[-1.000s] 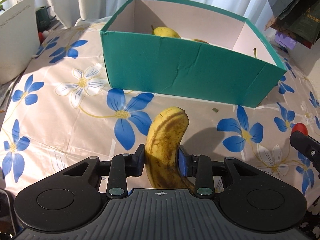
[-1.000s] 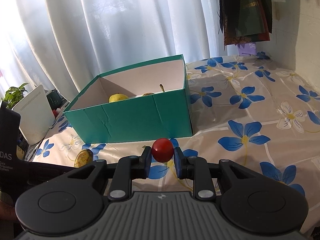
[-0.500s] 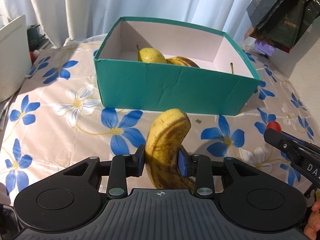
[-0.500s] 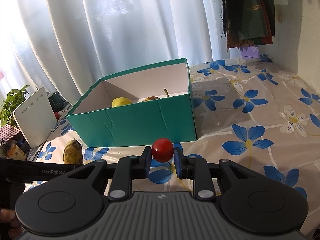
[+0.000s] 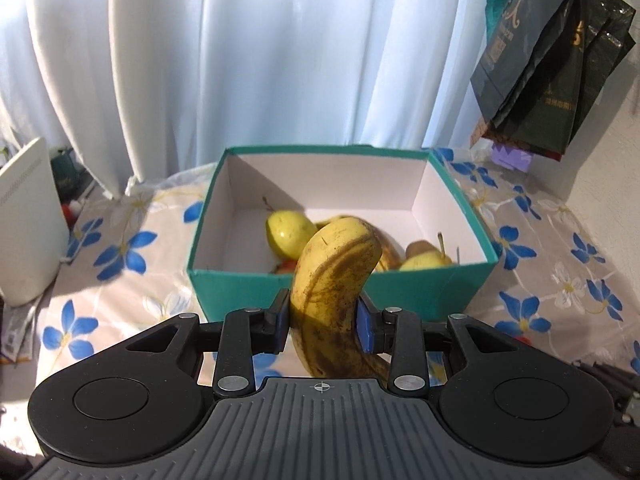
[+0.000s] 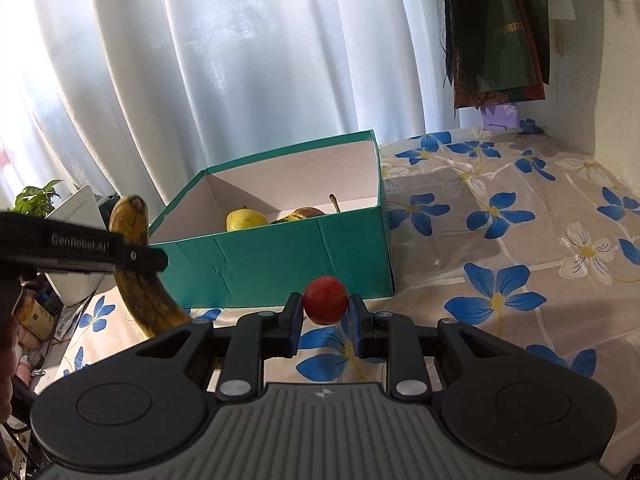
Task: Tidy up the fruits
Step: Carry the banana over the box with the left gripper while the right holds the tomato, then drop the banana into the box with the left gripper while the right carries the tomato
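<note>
Since a second ago the left gripper [image 5: 323, 316] has risen, so its view now looks down into the teal box [image 5: 424, 288], its blue pads clamped on the spotted banana [image 5: 334, 276], whose tip juts out over the box's near wall. From the right wrist, the right gripper [image 6: 325, 320] sits unmoved near the box, pads pinched on the small red fruit [image 6: 325, 300], with the lifted banana at far left.

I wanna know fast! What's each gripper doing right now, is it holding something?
Left gripper: jaws shut on the banana.
Right gripper: jaws shut on the small red fruit.
</note>
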Demonstrator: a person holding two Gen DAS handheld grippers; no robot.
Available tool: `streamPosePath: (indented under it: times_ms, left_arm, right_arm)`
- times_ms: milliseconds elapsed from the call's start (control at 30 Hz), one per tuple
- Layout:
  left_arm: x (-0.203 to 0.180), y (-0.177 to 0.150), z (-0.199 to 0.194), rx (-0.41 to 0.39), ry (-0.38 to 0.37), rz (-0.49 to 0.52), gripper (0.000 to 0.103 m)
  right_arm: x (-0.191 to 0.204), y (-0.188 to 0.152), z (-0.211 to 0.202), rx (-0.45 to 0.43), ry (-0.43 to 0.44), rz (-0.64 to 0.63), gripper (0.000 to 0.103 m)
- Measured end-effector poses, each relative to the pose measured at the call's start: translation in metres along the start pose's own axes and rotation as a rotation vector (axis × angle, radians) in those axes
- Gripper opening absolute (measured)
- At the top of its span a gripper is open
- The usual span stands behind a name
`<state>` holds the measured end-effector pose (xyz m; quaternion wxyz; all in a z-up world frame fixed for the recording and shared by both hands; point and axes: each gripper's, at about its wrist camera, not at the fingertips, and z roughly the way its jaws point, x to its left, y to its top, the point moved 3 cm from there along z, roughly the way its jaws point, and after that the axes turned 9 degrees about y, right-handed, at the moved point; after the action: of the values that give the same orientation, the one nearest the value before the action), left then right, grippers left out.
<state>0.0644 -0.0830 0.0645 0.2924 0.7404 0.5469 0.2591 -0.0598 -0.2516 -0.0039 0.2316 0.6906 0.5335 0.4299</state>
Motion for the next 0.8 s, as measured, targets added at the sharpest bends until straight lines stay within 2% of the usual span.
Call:
streamPosePath:
  times_ms: [167,367,800]
  left_arm:
    - [-0.004,0.038,0.003,-0.084,0.048,0.003,0.037]
    - [-0.008,0.071,0.022,-0.11,0.092,0.003,0.037]
    - [-0.012,0.088,0.051,-0.125,0.127,0.01,0.037]
  right_arm:
    - [0.0,0.001,-0.004,-0.011,-0.007,-0.001,0.023]
    - [-0.001,0.002,-0.008,-0.024,-0.028,0.005,0.023]
    - [-0.009,0.005,-0.015,-0.064,-0.086,0.034,0.023]
